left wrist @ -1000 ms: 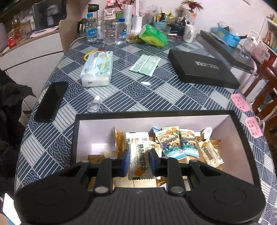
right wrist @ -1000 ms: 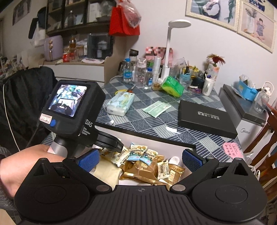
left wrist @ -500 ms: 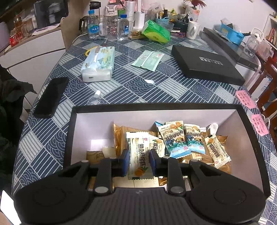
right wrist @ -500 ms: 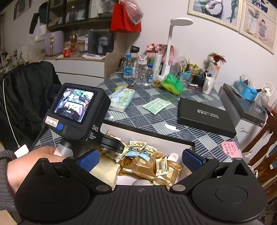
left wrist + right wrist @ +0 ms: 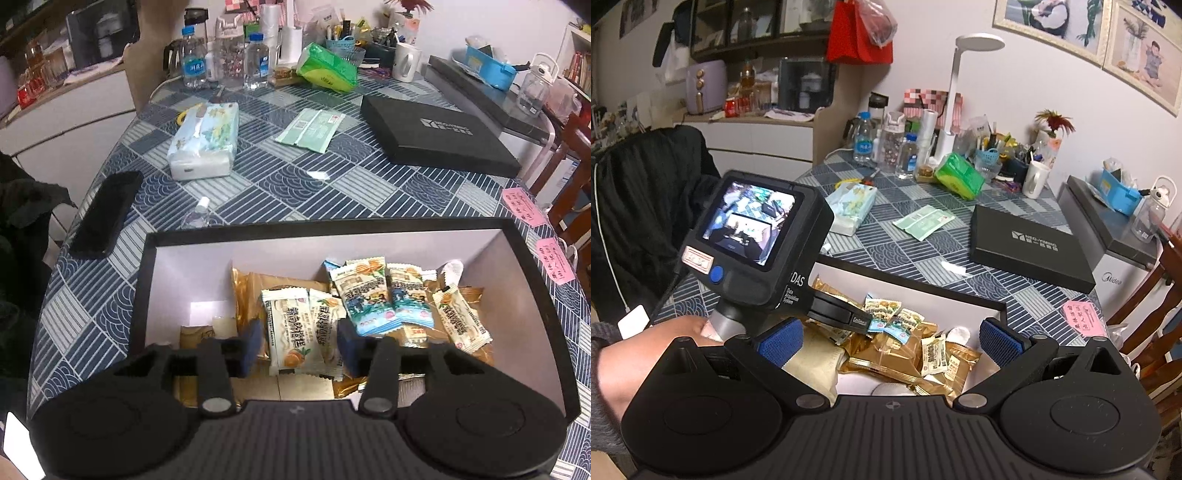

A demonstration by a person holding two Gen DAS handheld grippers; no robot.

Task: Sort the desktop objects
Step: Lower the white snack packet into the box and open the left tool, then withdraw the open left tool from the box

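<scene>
Left wrist view: the left tool (image 5: 297, 345), jaws just spread, straddles a released snack packet (image 5: 290, 338) in the box (image 5: 332, 226); a tissue pack (image 5: 205, 142) and sachet (image 5: 312, 125) are left unsorted on the counter (image 5: 258, 184). The right tool (image 5: 890, 338) is spread, empty.

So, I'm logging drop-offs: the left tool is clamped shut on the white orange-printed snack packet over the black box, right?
Not clamped. The left tool has just been opening; the white orange-printed snack packet lies loose between its pads in the black box, per the left wrist view.

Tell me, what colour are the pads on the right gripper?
Blue pads, on a black right gripper; right wrist view shows them best.
</scene>
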